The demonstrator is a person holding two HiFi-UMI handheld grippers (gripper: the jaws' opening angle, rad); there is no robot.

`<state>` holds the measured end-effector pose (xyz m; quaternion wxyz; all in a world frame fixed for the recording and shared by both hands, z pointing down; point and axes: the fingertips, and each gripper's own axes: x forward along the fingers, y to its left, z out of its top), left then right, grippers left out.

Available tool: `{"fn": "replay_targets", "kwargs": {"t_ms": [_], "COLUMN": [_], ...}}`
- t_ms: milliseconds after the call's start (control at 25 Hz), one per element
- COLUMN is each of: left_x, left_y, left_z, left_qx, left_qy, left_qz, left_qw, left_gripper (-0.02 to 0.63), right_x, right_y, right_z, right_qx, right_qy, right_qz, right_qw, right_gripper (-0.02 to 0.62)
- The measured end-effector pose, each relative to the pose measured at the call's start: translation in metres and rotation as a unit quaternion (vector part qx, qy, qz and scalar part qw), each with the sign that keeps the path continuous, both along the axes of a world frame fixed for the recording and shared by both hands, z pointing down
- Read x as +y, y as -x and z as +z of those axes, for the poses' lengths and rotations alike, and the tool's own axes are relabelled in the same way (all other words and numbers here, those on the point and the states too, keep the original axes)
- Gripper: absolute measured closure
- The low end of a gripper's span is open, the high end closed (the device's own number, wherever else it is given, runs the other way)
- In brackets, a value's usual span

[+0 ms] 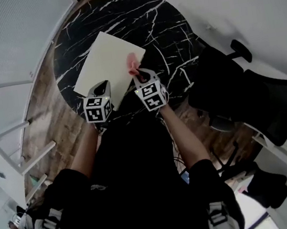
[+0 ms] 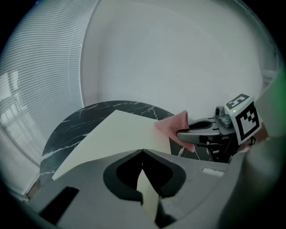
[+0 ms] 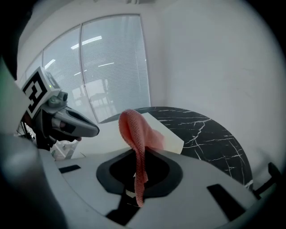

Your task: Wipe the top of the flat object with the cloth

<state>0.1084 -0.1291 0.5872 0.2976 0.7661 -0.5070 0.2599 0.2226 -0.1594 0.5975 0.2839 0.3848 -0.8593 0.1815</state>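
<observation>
On the round black marble table with white veins (image 1: 168, 23) we see the pale cream flat rectangular board (image 1: 105, 58), plain and smooth. Our left gripper (image 1: 102, 85) pinches its near edge, and our right gripper (image 1: 139, 75) is clamped on a crumpled pink woven cloth (image 1: 133, 62) at the board's near right edge

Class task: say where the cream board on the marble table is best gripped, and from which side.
Take the cream board by its thin near edge, coming in level from the person's side. It lies flat on the marble table, so likely only an edge fits between jaws; the left claw pinches there.
</observation>
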Motion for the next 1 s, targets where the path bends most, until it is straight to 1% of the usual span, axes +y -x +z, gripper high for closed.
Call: {"fn": "replay_targets", "kwargs": {"t_ms": [80, 200, 280, 360, 480, 560, 640, 840, 920, 1000], "left_x": [0.001, 0.005, 0.008, 0.013, 0.023, 0.027, 0.034, 0.066, 0.075, 0.084], "left_y": [-0.002, -0.006, -0.010, -0.014, -0.012, -0.009, -0.008, 0.000, 0.003, 0.003], "left_z": [-0.007, -0.021, -0.030, -0.037, -0.044, -0.047, -0.051, -0.062, -0.068, -0.079], "left_qx": [-0.005, 0.000, 0.002, -0.001, -0.008, -0.006, -0.004, -0.017, -0.012, -0.001], "left_qy": [-0.005, -0.017, -0.028, -0.038, -0.048, -0.056, -0.063, -0.073, -0.076, -0.084], "left_qz": [-0.002, -0.019, -0.029, -0.037, -0.063, -0.090, -0.108, -0.122, -0.129, -0.132], "left_qw": [1.0000, 0.9997, 0.9992, 0.9986, 0.9968, 0.9944, 0.9922, 0.9897, 0.9886, 0.9876], "left_gripper": [0.607, 0.607, 0.607, 0.607, 0.607, 0.607, 0.607, 0.607, 0.607, 0.607], "right_x": [0.003, 0.009, 0.012, 0.017, 0.024, 0.025, 0.027, 0.048, 0.057, 0.067], "right_y": [-0.001, -0.002, -0.002, -0.001, 0.003, 0.003, 0.004, 0.009, 0.011, 0.012], "right_z": [-0.011, -0.027, -0.035, -0.042, -0.055, -0.062, -0.067, -0.080, -0.090, -0.101], "right_qx": [-0.033, -0.076, -0.092, -0.103, -0.115, -0.124, -0.131, -0.124, -0.124, -0.126], "right_qy": [-0.005, -0.019, -0.029, -0.033, -0.043, -0.048, -0.049, -0.068, -0.083, -0.096], "right_qz": [0.014, 0.027, 0.023, 0.009, -0.009, -0.012, -0.018, -0.044, -0.052, -0.048], "right_qw": [0.999, 0.997, 0.995, 0.994, 0.992, 0.991, 0.990, 0.989, 0.987, 0.986], "right_gripper": [0.572, 0.574, 0.574, 0.577, 0.578, 0.578, 0.580, 0.580, 0.580, 0.580]}}
